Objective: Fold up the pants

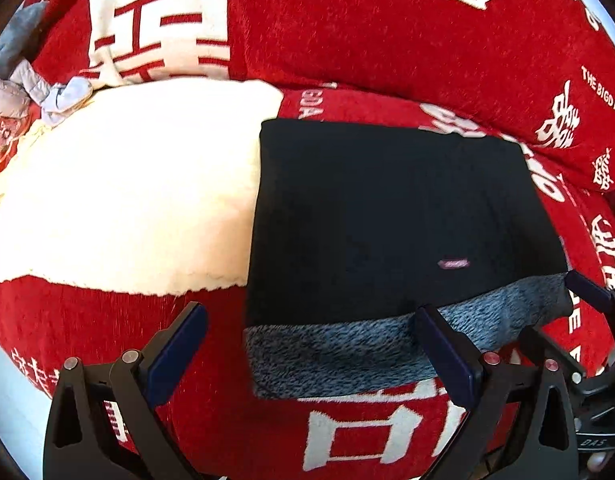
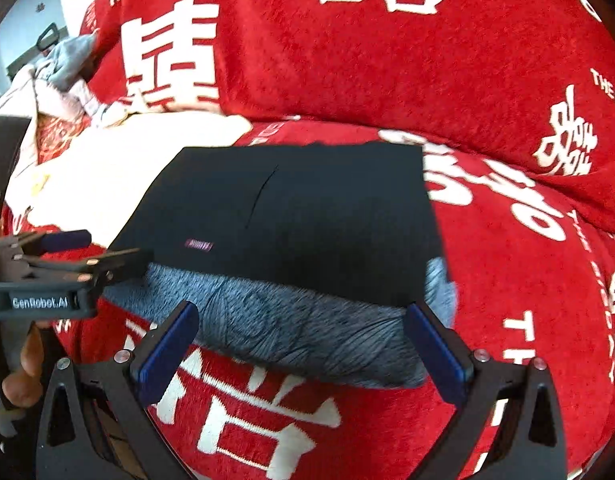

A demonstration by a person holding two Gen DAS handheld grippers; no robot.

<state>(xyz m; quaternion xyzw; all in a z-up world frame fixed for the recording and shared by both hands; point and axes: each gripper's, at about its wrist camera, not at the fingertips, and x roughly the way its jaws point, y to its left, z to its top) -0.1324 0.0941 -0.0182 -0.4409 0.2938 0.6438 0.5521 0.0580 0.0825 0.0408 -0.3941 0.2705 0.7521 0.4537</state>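
Note:
Black pants (image 1: 379,216) lie folded into a rectangle on the red sofa seat, with a small pink label on top. Their grey fleece lining (image 1: 347,352) shows as a band along the near edge. My left gripper (image 1: 311,342) hangs open just in front of that band, its right finger over the fleece. The right gripper (image 1: 551,304) is open at the band's right end. In the right wrist view the pants (image 2: 307,216) and fleece (image 2: 287,332) lie ahead of the open right gripper (image 2: 303,346). The left gripper (image 2: 119,246) sits at the fleece's left corner.
A red cover with white characters (image 1: 387,32) drapes the seat and backrest. A white fleecy blanket (image 1: 127,200) lies left of the pants. Grey and lilac garments (image 1: 23,80) are piled at the far left. A hand (image 2: 23,360) holds the left gripper.

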